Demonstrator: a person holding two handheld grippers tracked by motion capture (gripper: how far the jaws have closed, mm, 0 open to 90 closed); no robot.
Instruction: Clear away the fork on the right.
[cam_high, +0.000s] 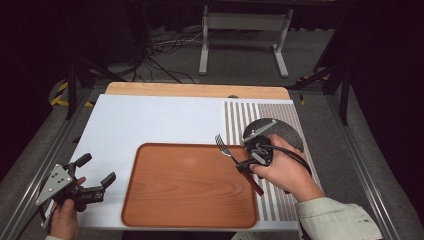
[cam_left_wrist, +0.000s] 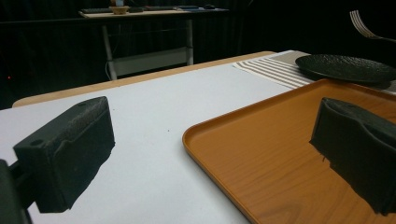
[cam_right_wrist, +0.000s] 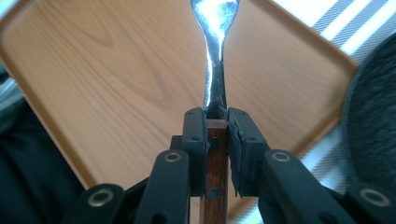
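Fork (cam_high: 226, 147) clamped in right gripper (cam_high: 245, 165), tines up-left; left gripper (cam_high: 102, 186) spread.

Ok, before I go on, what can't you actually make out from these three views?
- Fork tines: cut off by the top edge in the right gripper view; small in the high view.
- Whether the fork's handle end touches the tray: not clear in the high view.
- Dark plate: partly behind the right gripper and hand in the high view.
- Items on the far bench: too small in the left gripper view.
- Left gripper: open.
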